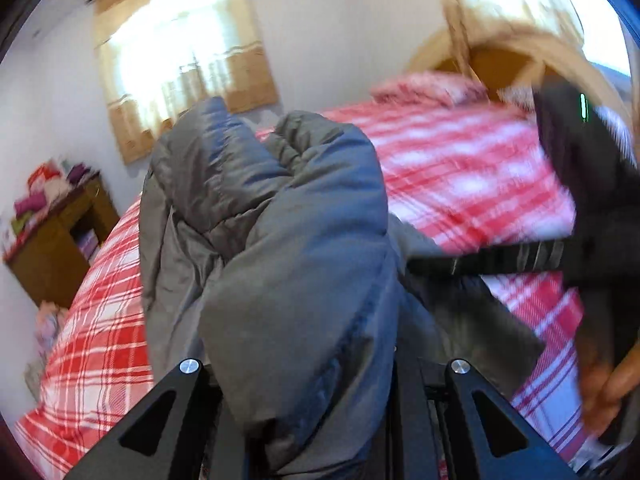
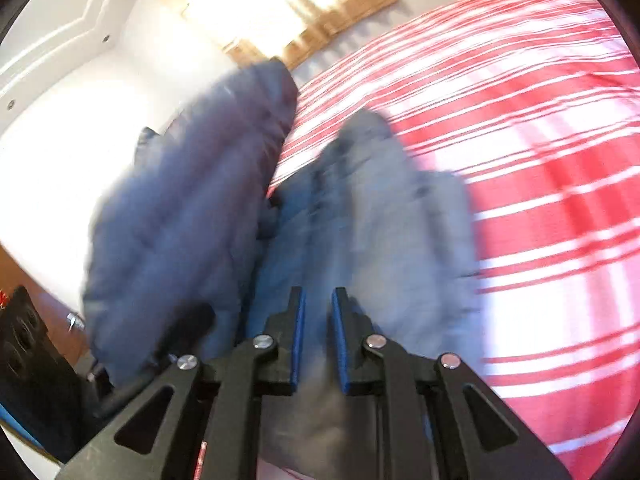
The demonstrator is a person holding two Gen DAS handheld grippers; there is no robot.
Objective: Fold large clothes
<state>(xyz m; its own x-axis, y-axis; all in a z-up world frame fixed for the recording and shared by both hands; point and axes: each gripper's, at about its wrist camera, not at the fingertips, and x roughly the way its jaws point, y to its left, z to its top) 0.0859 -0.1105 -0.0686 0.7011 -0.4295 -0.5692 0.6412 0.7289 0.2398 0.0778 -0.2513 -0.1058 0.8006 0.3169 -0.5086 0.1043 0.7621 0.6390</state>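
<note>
A grey-blue padded jacket (image 1: 280, 240) is lifted above a bed with a red and white checked cover (image 1: 460, 168). In the left wrist view the jacket bulges up between my left gripper's arms and hides its fingertips; the left gripper seems shut on the cloth. The right gripper's body (image 1: 580, 184) shows at the right of that view, held by a hand. In the right wrist view, blurred, my right gripper (image 2: 319, 300) has its blue-padded fingers (image 2: 298, 332) a narrow gap apart with jacket cloth (image 2: 360, 220) between them.
A wooden bedside desk (image 1: 60, 240) with coloured things on it stands left of the bed. A bright window with brown curtains (image 1: 180, 60) is on the far wall. A wooden headboard (image 1: 520, 56) and a pink pillow (image 1: 424, 84) are at the bed's far end.
</note>
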